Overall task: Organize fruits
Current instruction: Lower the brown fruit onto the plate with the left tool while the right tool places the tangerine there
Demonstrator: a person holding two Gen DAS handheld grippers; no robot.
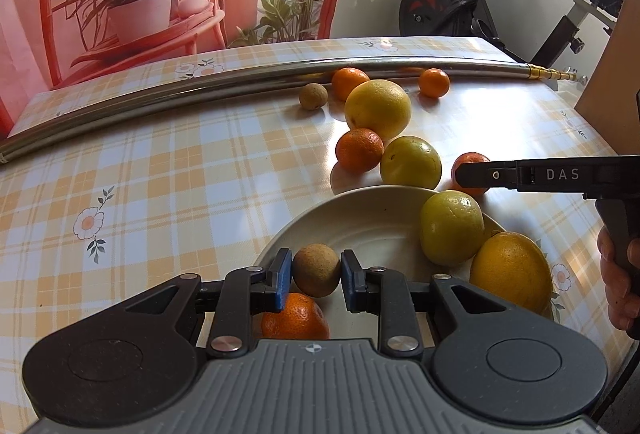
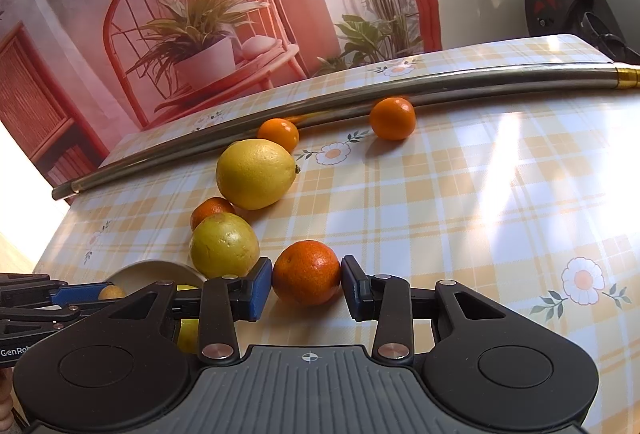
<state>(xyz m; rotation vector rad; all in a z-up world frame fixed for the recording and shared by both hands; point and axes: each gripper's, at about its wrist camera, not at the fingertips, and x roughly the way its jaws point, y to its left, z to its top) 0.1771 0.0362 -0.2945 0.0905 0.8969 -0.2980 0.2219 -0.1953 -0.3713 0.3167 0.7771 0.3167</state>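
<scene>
The left tool (image 1: pixel 316 276) is clamped on a small brown fruit (image 1: pixel 317 269) over the plate (image 1: pixel 360 218); the right tool (image 2: pixel 307 284) grips a tangerine (image 2: pixel 306 277) on the desk (image 2: pixel 460 194).

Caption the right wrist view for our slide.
Right gripper clamps a tangerine on the table, beside loose citrus.

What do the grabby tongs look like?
Both tongs, left and right, are black plastic with blue pads, silver rivets, a ribbed grey base and a tiny crosshair mark. Seen from the side, the right one has white "DAS" lettering.
</scene>
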